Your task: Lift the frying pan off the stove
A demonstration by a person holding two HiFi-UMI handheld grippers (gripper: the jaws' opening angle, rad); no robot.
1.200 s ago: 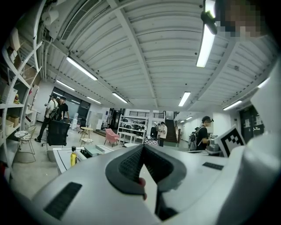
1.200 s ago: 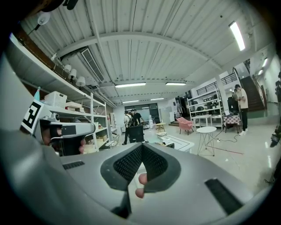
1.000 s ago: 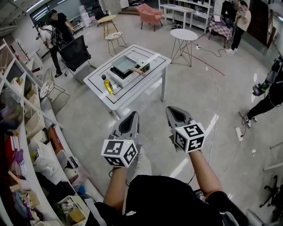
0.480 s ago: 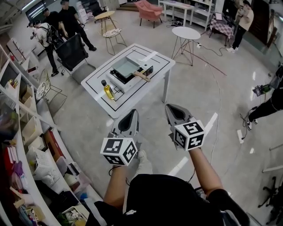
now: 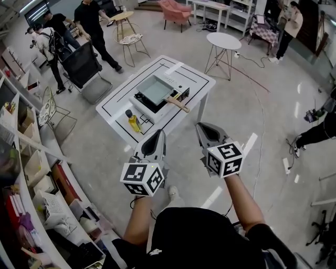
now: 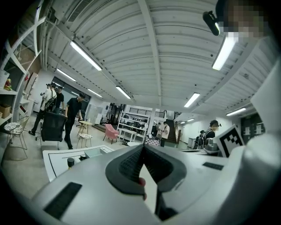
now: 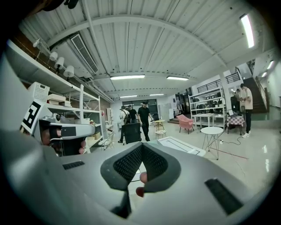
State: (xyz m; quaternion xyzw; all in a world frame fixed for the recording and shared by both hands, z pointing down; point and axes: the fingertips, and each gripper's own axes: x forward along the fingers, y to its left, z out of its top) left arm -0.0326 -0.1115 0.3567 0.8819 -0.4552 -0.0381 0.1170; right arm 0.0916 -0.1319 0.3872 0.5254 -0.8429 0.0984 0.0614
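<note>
Worktop (image 5: pixel 194 79) well ahead carries the stove (image 5: pixel 149 107) with the frying pan (image 5: pixel 156 88) on top, handle our way; left tool (image 5: pixel 156 139) and right tool (image 5: pixel 206 134) closed, empty, held low, probably because nothing's reachable from here.

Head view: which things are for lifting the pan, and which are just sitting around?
For the job:
- frying pan
- stove under it
- left claw and right claw, both shut, holding nothing

Just sitting around:
- yellow bottle beside the stove
- round white table
- pink armchair
- black chair
</note>
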